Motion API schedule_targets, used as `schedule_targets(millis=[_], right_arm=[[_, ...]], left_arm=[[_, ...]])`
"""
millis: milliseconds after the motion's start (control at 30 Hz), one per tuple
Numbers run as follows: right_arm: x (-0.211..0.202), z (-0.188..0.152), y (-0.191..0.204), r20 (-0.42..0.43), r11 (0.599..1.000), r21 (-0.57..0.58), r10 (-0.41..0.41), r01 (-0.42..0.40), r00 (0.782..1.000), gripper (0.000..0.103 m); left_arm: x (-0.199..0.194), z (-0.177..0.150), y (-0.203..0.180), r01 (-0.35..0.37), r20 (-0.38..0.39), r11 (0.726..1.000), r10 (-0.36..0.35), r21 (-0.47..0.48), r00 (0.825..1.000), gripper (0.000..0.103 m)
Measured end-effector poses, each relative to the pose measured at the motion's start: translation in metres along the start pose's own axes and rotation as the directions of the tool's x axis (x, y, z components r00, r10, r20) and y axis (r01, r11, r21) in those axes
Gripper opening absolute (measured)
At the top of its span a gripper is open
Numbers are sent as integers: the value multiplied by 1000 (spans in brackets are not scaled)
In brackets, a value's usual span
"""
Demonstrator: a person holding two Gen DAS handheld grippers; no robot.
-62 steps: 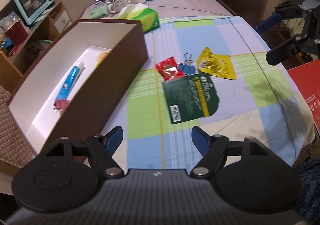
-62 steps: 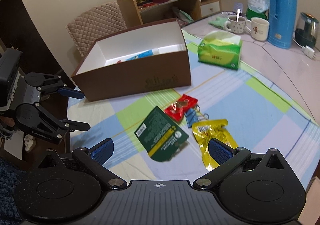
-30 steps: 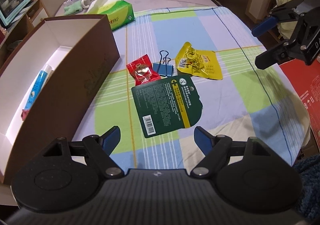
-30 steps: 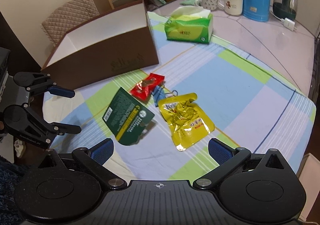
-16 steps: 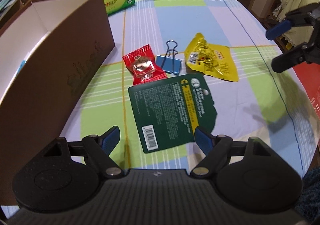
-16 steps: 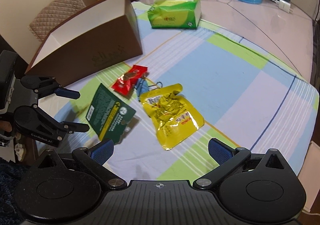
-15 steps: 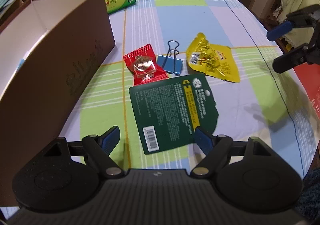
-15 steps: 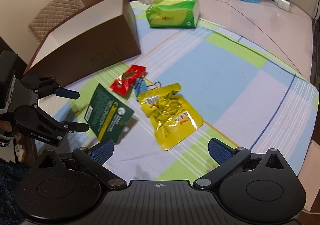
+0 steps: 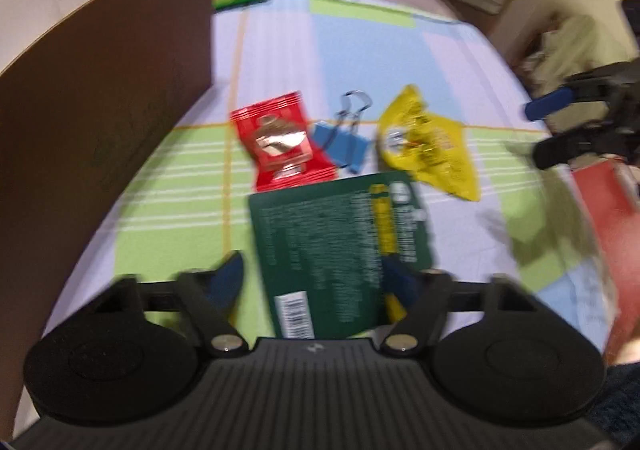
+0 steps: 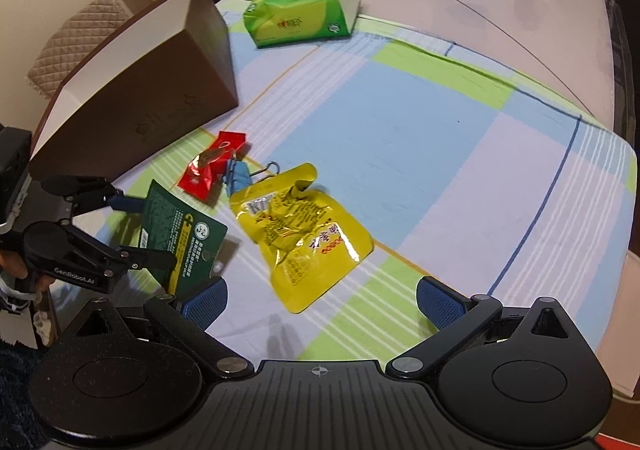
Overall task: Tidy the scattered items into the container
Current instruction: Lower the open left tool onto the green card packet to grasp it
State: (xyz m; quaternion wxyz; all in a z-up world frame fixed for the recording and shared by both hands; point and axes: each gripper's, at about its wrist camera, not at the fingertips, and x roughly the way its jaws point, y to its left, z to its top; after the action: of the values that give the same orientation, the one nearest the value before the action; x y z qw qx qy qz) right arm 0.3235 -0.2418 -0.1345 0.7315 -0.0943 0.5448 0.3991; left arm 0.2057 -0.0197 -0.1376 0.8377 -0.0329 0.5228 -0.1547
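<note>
The left gripper (image 9: 316,274) is down low on the checked cloth (image 10: 420,138) that covers the counter, jaws spread, with the near end of the green packet (image 9: 340,246) lying between them. The left view is blurred, so I cannot tell whether either pad touches it. From the right view that packet (image 10: 184,234) looks tipped up on its edge between the two black arms of the left gripper (image 10: 140,230).

Take the green packet as the marker. Just beyond it sits the red sachet (image 9: 280,142), its corner touching or slightly under the packet's far edge. The blue clip (image 9: 340,146) lies right beside the red sachet, wire handles pointing away. The yellow pouch (image 9: 430,148) comes next, crumpled, its corner close to the packet's far right corner.

The brown box (image 9: 100,62) stands left of the packet, open at the top, pale inside. Past the box is a green tissue pack (image 10: 304,16).

The right gripper (image 10: 320,300) hangs above the cloth just short of the yellow pouch (image 10: 304,234), jaws wide apart, gripping nothing.
</note>
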Motion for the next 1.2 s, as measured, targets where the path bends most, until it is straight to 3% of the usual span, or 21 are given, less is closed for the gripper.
schedule_targets(millis=[100, 300, 433, 600, 733, 833, 933, 1000, 1067, 1200], right_arm=[[4, 2, -3, -5, 1000, 12, -1, 2, 1000, 103], [10, 4, -4, -9, 1000, 14, 5, -5, 1000, 103], [12, 4, -4, -15, 1000, 12, 8, -8, 1000, 103], [14, 1, -4, -24, 1000, 9, -4, 5, 1000, 103], [14, -2, -5, -28, 1000, 11, -17, 18, 999, 103], [12, -4, -8, -25, 1000, 23, -18, 18, 1000, 103], [11, -6, -11, -24, 999, 37, -18, 19, 1000, 103], [13, -7, -12, -28, 999, 44, -18, 19, 999, 103], [14, -7, -11, -28, 999, 46, -14, 15, 1000, 103], [13, -6, -8, -24, 999, 37, -8, 9, 1000, 103]], left_arm=[[-6, 0, -1, 76, 6, 997, -76, -2, 997, 22], [-23, -7, -11, 162, 17, 986, -163, 29, 986, 6], [-21, -14, -16, 201, 25, 979, -202, 24, 979, 5], [-5, -15, -30, 182, 9, 979, -183, 89, 983, 12], [9, -12, -25, 238, 11, 971, -238, 15, 971, 10], [3, -15, -22, 245, 13, 969, -246, 26, 969, 6], [-4, -20, -21, 212, -16, 975, -211, 63, 977, 18], [-7, -22, -18, 184, -27, 980, -183, 79, 983, 53], [-12, -19, -14, 158, -3, 985, -158, 77, 987, 67], [-8, -6, -5, 152, 23, 988, -153, 35, 988, 67]])
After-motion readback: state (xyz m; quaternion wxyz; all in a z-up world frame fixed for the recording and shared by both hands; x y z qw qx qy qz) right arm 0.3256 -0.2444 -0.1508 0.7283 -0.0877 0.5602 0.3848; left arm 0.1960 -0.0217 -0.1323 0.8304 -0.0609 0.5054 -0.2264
